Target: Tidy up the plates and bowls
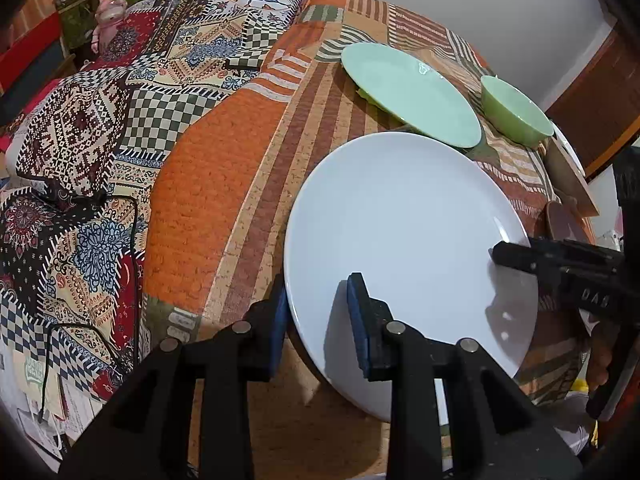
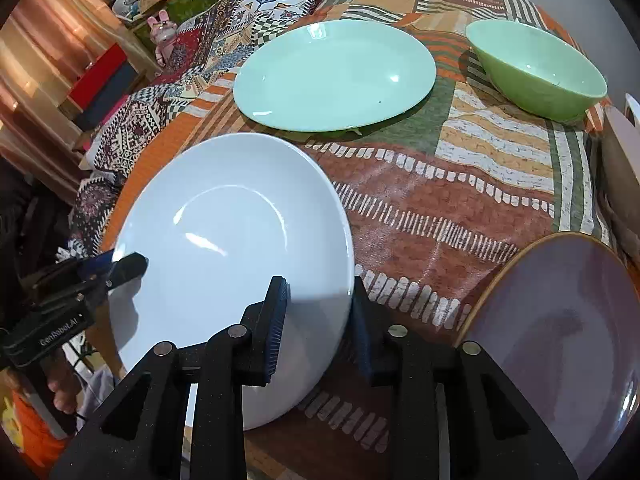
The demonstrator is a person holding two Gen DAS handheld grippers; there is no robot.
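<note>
The white plate (image 2: 224,248) is the reference item. It sits tilted at the near edge of the bench (image 2: 460,216), which is covered by a patchwork cloth in orange, brown and green.

Left tongs (image 1: 318,304): closed on the plate's left rim, one blue pad on the upper face, the other under the rim. Right tongs (image 2: 320,312): closed on the opposite rim in the same manner.

Beyond the white plate lies a mint-green plate (image 2: 334,76), flat, apart from it. A green bowl (image 2: 536,74) stands upright to the right of the mint-green plate, not touching it. A purple plate (image 2: 568,328) with a tan rim lies to the right of the white plate, well apart. A patterned cushion (image 1: 120,128) lies to its left.
</note>
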